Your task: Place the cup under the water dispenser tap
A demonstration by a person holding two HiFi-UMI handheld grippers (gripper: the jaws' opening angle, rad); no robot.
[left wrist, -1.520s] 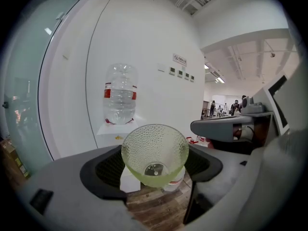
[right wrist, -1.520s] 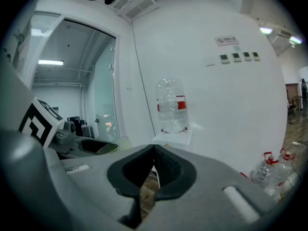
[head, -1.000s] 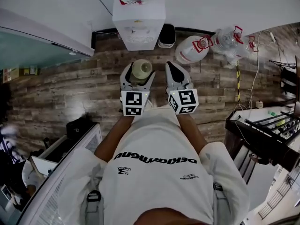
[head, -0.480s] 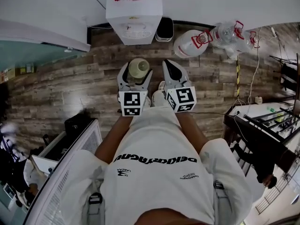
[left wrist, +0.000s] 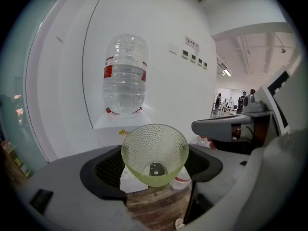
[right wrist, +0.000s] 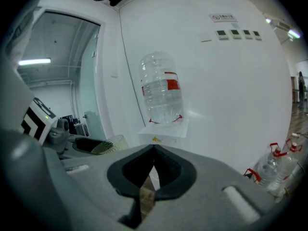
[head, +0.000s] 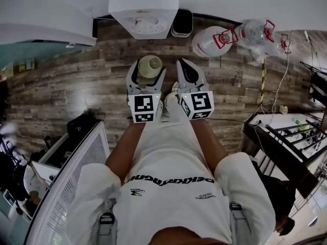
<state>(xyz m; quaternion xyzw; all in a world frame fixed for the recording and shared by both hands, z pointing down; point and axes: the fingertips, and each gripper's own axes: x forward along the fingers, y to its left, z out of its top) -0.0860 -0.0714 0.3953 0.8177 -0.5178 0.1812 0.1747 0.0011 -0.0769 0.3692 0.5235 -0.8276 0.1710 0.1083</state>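
Observation:
A pale green, dimpled glass cup [head: 150, 65] sits upright between the jaws of my left gripper [head: 148, 66], which is shut on its sides. The left gripper view looks into the cup [left wrist: 155, 153] from behind, both pads [left wrist: 103, 170] against it at my left gripper [left wrist: 154, 166]. The white water dispenser [head: 143, 9] stands ahead against the wall, some way beyond the cup; its inverted bottle [left wrist: 124, 76] shows above its body [left wrist: 115, 129]. My right gripper [head: 185, 66] is alongside to the right, shut and empty, its tips meeting [right wrist: 153, 148] in front of the dispenser [right wrist: 162, 134].
Two spare water bottles [head: 212, 40] [head: 260, 32] lie on the wood floor right of the dispenser, and a black bin [head: 181, 24] stands beside it. A dark table with cables [head: 286, 137] is at the right, a white slatted cabinet [head: 76, 177] at the lower left.
Both grippers have come down together, the cup still held in the left one. The dispenser now sits higher in the head view.

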